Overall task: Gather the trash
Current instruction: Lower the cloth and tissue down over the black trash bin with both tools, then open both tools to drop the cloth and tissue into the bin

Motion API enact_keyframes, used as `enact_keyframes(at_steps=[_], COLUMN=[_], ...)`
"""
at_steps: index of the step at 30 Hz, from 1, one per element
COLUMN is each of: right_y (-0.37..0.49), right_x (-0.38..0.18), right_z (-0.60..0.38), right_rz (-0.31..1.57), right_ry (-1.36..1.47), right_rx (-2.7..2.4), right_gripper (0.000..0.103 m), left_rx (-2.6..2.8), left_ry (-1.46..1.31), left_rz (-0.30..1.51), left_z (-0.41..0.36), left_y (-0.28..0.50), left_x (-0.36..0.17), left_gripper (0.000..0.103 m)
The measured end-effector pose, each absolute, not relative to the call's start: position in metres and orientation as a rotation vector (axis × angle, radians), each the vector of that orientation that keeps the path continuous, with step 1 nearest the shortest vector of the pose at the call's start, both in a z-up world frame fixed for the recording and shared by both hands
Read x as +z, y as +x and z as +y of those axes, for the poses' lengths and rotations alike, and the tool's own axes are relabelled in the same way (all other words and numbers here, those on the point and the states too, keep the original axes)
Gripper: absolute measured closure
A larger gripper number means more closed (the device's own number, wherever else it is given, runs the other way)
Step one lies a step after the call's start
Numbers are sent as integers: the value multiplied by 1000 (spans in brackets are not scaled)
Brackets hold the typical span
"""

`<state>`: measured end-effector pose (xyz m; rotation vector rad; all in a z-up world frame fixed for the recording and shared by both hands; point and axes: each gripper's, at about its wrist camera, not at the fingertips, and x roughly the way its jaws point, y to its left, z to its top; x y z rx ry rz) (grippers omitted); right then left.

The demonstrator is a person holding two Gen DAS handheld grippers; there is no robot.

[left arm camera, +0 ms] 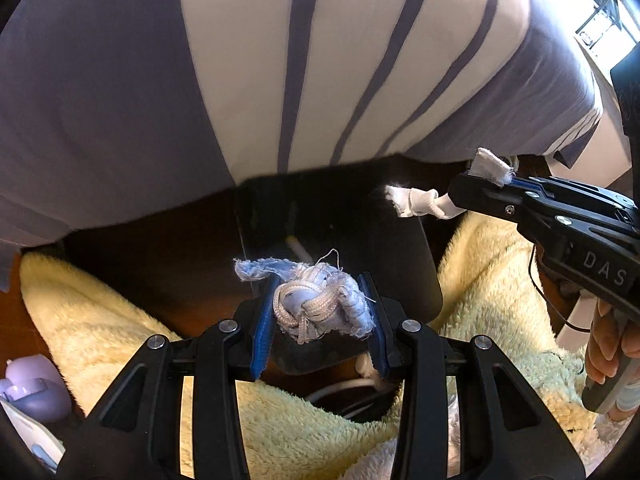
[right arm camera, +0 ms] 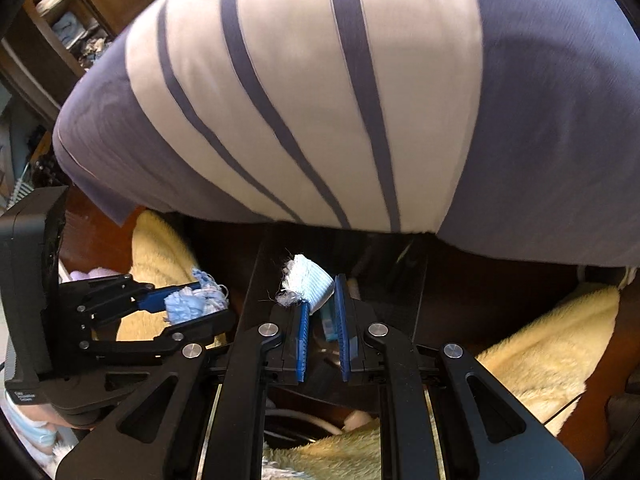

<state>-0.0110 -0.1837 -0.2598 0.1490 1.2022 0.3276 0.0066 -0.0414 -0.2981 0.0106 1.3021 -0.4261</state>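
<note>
My left gripper is shut on a frayed wad of pale blue and white cord, pressed between its blue pads. The right wrist view shows the same wad in that gripper at the left. My right gripper is shut on a pale blue ribbed fabric scrap that sticks out past its tips. From the left wrist view, the right gripper comes in from the right with white ends of the scrap showing. Both grippers point down over a dark container.
A big rounded fabric with white and grey-blue stripes fills the upper half of both views. A fluffy yellow blanket lies around the dark container on a brown floor. A lilac object sits at lower left. Shelves stand far left.
</note>
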Motion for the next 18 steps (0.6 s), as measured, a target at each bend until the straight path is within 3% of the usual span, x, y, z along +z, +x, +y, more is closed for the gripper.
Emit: enact_keyframes(at_steps=[15, 18], right_y=[7, 8], right_x=[-284, -282], right_z=[-174, -178], right_rz=[1295, 1289], right_ry=[148, 160], right_rx=[316, 303], right_gripper=[87, 73], left_rx=[-459, -461], left_ry=[-17, -19], left_rz=[1378, 1375], left_z=[-42, -42], left_y=[11, 11], left_x=[-320, -318], left_gripper=[61, 56])
